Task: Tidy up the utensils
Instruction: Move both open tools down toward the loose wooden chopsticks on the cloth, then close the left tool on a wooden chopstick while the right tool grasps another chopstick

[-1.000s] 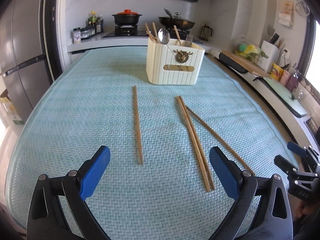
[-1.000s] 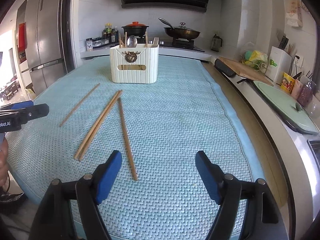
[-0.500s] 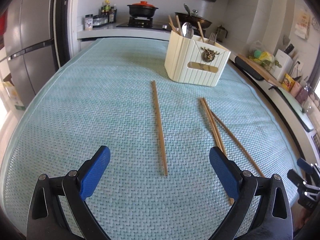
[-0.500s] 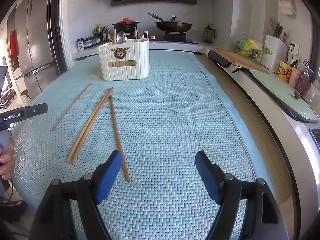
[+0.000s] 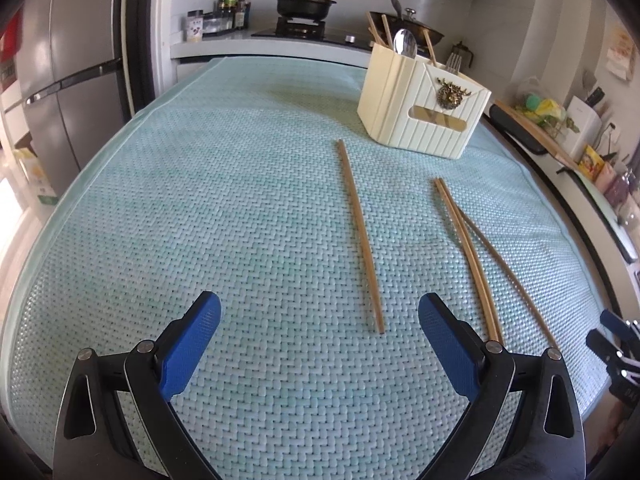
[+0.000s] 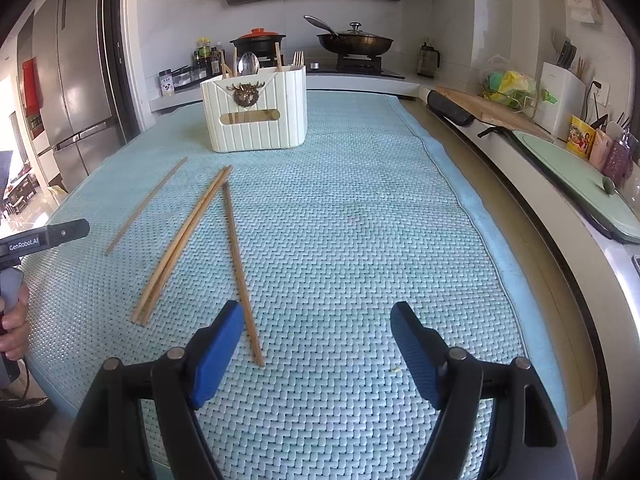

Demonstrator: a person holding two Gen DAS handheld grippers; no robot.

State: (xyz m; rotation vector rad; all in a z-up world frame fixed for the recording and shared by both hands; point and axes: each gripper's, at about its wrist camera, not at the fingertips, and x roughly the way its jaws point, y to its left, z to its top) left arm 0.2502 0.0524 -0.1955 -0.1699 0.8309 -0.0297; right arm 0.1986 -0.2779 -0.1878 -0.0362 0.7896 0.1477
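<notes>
A cream utensil holder [image 5: 424,110] [image 6: 256,114] stands at the far side of a teal woven mat; chopsticks, a spoon and a fork stick out of it. Several wooden chopsticks lie loose on the mat: a single one [image 5: 360,236] [image 6: 146,204], a close pair [image 5: 466,250] [image 6: 184,242], and another single one [image 5: 508,276] [image 6: 242,270]. My left gripper [image 5: 320,320] is open and empty, just short of the single chopstick's near tip. My right gripper [image 6: 318,326] is open and empty; its left finger [image 6: 220,340] is beside the near end of a chopstick.
The mat [image 5: 200,200] [image 6: 360,220] covers the table. Behind are a stove with a red-lidded pot [image 5: 304,0] and a wok [image 6: 354,42]. A fridge [image 5: 60,80] stands at left. A counter [image 6: 560,152] with a cutting board and bottles runs along the right.
My left gripper has swung left, so the chopsticks and holder sit further right in its view. My right gripper has shifted slightly forward and left, nearer the rightmost chopstick. Both remain open.
</notes>
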